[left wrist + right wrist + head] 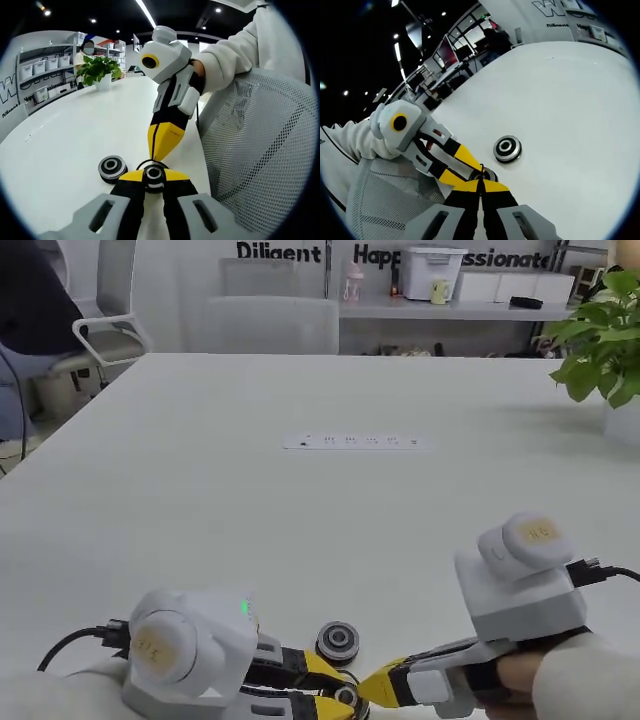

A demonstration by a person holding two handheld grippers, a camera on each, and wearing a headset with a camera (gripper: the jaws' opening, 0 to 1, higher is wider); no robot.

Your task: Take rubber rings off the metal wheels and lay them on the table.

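**Both claws meet at the near edge**

The wall lettering (279, 252) reads "Diligent"; the words beside it are partly hidden. Your left claw (154, 176) is clamped on a metal wheel (488, 175) lying flat, axle up, at the near edge of the bench (300, 520). Your right claw (480, 183), jaws together, pinches its rubber ring (142, 164). A second wheel (338, 640) lies flat just beside it.

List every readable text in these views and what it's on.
"Diligent": black lettering on white back wall.
"Happ", "ssionate": same lettering, middle hidden behind white plastic storage box.
"W": large wall letter in right gripper view; smaller line beneath blurred.
White label strip on white table: marks too small to read.
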